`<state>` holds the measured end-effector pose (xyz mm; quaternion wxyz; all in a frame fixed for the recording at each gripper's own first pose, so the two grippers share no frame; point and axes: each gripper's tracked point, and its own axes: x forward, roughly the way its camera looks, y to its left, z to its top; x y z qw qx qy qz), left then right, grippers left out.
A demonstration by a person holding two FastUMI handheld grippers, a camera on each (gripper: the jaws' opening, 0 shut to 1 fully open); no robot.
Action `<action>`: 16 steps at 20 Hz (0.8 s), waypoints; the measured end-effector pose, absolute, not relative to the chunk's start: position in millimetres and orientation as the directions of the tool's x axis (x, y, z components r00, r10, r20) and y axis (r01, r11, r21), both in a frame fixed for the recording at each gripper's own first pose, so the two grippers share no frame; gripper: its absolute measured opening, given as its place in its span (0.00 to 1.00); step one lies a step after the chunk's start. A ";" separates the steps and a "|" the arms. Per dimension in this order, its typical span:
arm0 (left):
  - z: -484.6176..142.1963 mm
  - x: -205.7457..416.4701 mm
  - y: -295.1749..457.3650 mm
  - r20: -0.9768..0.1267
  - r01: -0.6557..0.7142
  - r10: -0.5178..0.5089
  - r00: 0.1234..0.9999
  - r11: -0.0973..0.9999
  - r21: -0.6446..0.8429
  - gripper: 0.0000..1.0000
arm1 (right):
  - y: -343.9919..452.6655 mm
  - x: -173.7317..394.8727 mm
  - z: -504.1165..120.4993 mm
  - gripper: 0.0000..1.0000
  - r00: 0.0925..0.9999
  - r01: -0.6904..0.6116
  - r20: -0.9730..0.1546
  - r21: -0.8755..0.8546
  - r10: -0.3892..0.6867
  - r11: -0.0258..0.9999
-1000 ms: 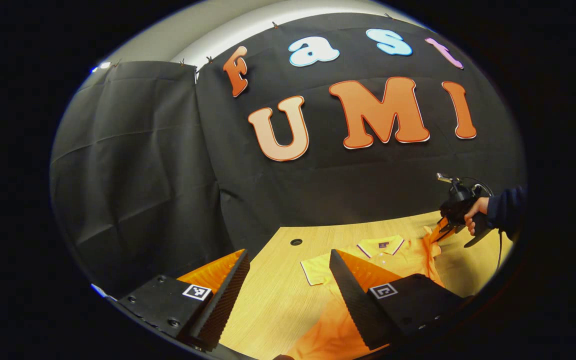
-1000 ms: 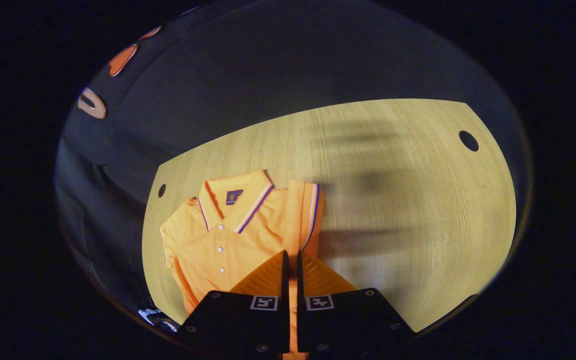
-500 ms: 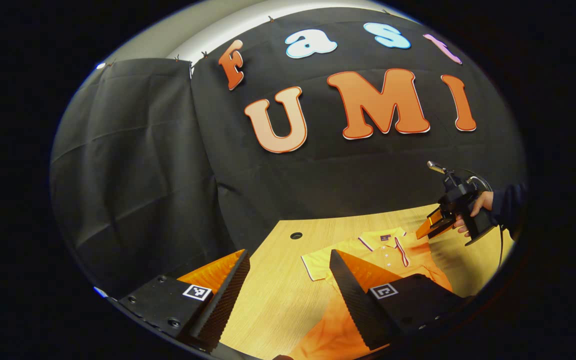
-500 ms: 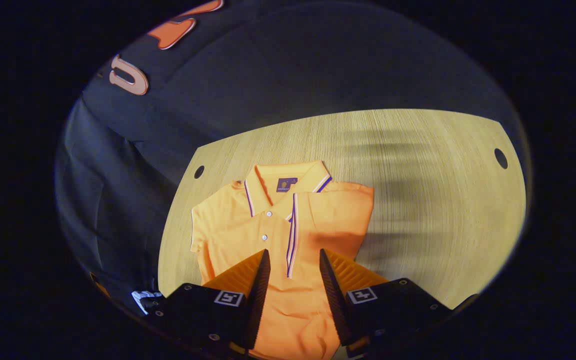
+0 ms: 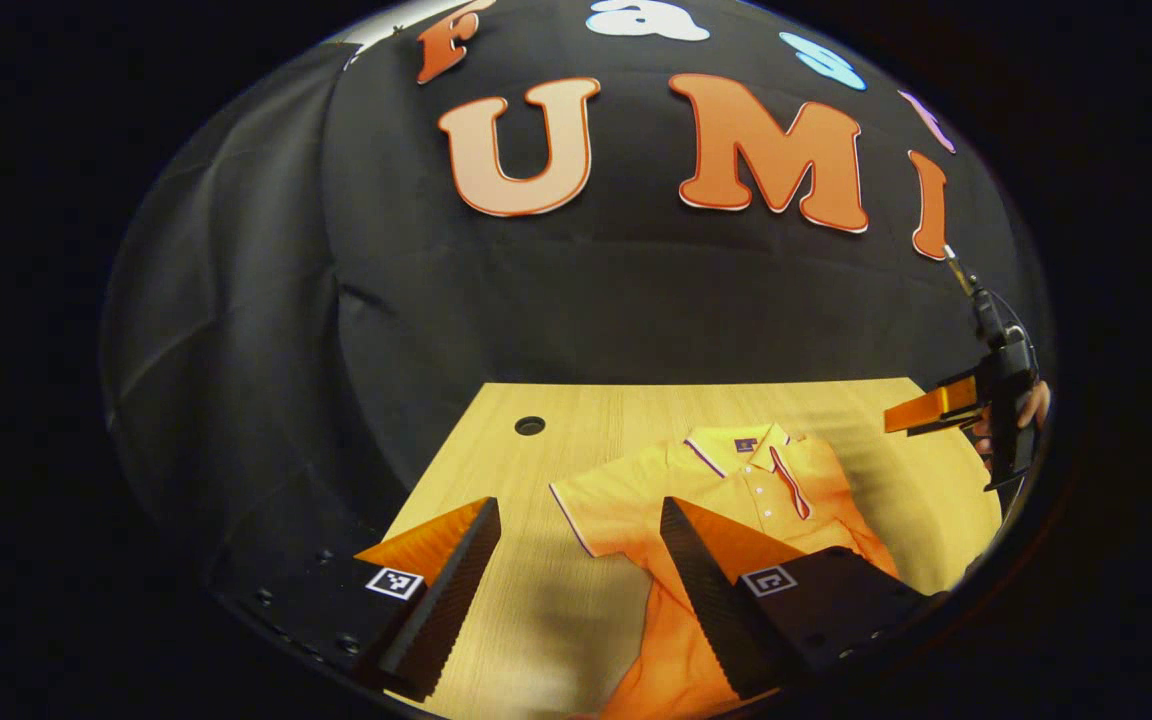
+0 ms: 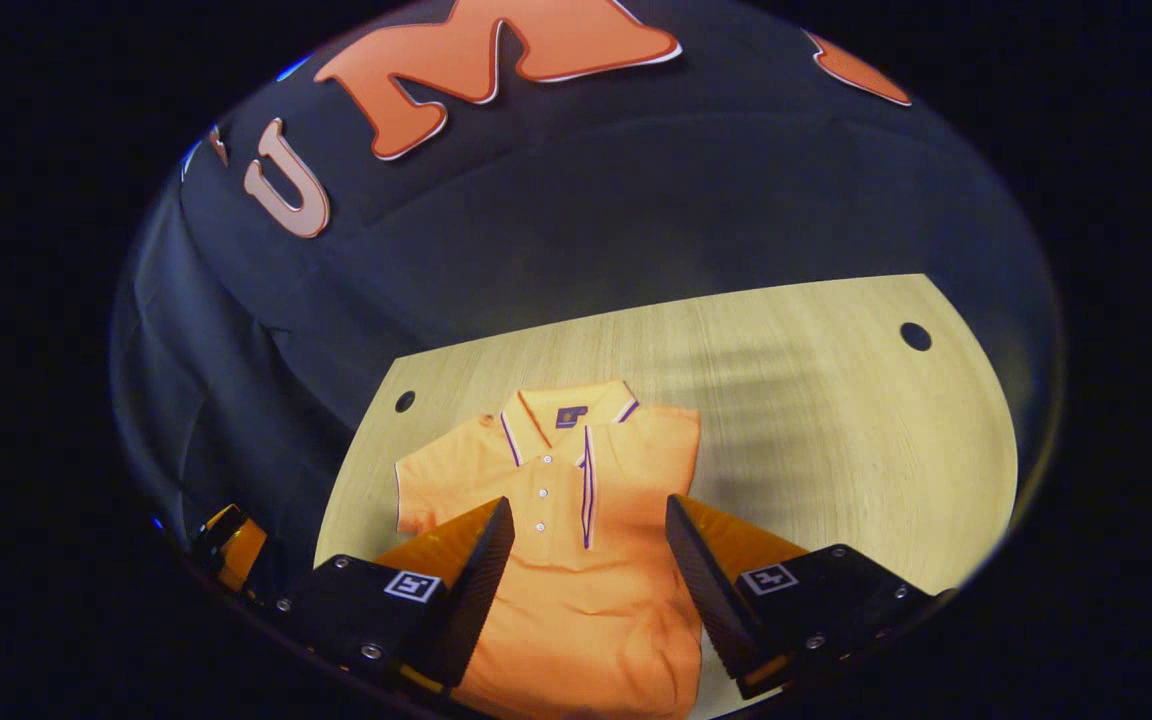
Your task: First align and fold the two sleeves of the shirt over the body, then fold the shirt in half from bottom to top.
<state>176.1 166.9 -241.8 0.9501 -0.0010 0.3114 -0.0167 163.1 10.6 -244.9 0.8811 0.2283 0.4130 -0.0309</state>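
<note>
Left gripper view shows one orange shirt [image 5: 736, 490] lying flat on the table [image 5: 536, 590], collar toward the wall, its one spread sleeve [image 5: 601, 505] pointing left. The left gripper [image 5: 581, 570] hangs above the shirt's left edge, fingers wide apart and holding nothing. Far right, a hand [image 5: 1031, 405] holds the right gripper [image 5: 921, 412] off the table. Right gripper view has that gripper [image 6: 586, 570] gaping too (nothing between the fingers), above the shirt [image 6: 576, 560], whose other sleeve [image 6: 651, 470] lies folded over the body. Two holes [image 6: 404, 401] [image 6: 915, 336] mark the table [image 6: 836, 450].
</note>
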 end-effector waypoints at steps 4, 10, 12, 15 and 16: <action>-283.6 211.0 175.5 -0.667 0.086 -0.123 0.735 0.992 -0.090 0.99 | 5.1 133.2 -222.4 0.93 0.702 0.342 -0.712 0.321 -0.013 0.883; -380.7 247.3 161.8 -0.851 0.067 -0.182 0.492 0.983 -0.172 0.97 | 8.5 77.0 -198.7 0.93 0.702 0.420 -0.695 0.226 -0.157 0.879; -398.4 260.1 160.5 -0.882 0.051 -0.196 0.429 0.980 -0.193 0.97 | 9.2 61.7 -192.1 0.93 0.698 0.440 -0.694 0.221 -0.176 0.871; -430.2 268.6 147.2 -0.916 0.024 -0.210 0.343 0.976 -0.215 0.97 | 1.6 41.4 -181.8 0.93 0.699 0.462 -0.677 0.179 -0.232 0.869; -438.5 272.3 146.4 -0.925 0.015 -0.204 0.319 0.978 -0.210 0.97 | -1.6 34.8 -177.0 0.94 0.701 0.468 -0.668 0.167 -0.249 0.868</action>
